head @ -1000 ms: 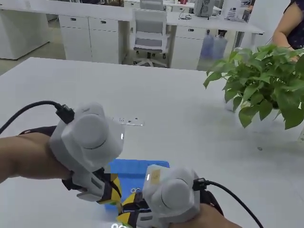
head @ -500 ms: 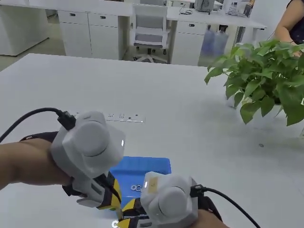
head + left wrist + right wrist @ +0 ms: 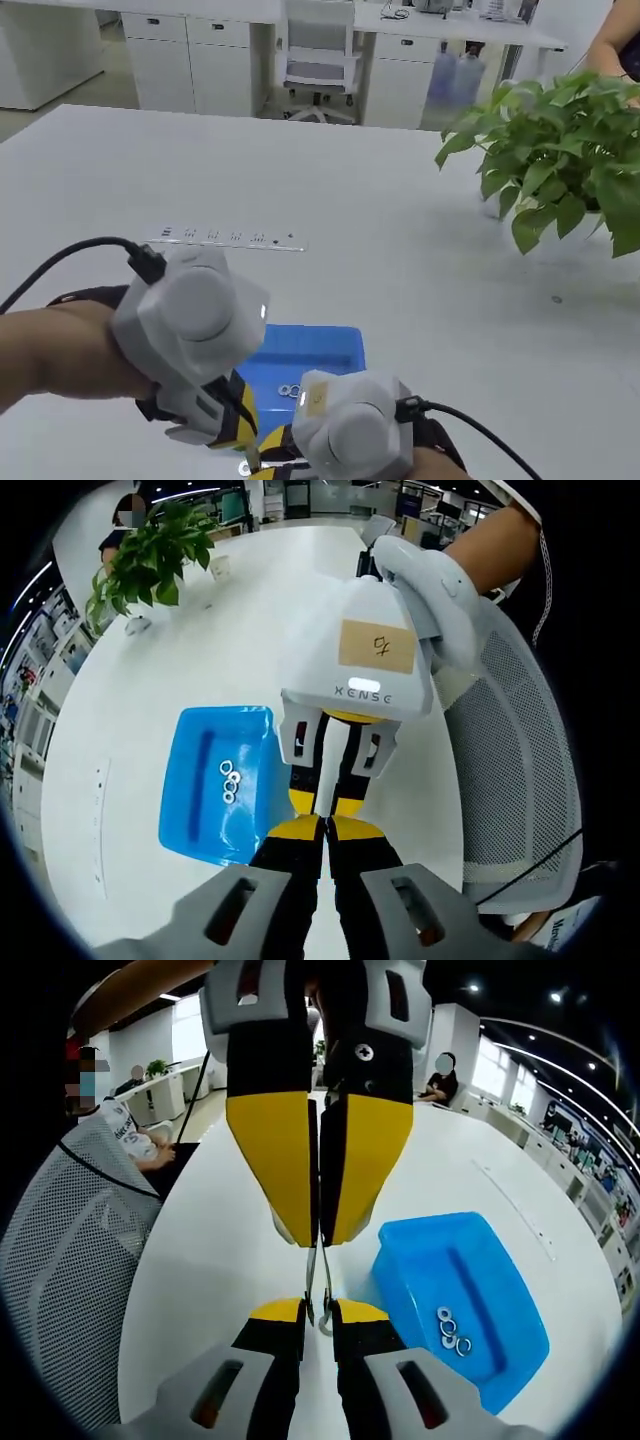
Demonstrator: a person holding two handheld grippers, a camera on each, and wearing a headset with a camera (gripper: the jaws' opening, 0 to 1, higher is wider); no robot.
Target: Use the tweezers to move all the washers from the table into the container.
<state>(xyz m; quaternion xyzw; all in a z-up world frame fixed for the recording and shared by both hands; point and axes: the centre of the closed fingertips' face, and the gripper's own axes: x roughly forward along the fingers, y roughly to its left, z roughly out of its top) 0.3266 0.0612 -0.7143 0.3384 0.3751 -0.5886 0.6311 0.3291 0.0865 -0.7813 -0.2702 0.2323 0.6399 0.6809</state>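
Over the last second only my head had tipped. My left gripper (image 3: 318, 1235) and right gripper (image 3: 320, 1312) stayed nose to nose above the white table (image 3: 225, 1260), both pinching the tweezers (image 3: 317, 1278) between near-closed jaws. So no washer had travelled, I judged. The blue container (image 3: 505, 1290) lay at four o'clock from the tweezers, just beside them, holding three washers (image 3: 451, 1332) clustered together.
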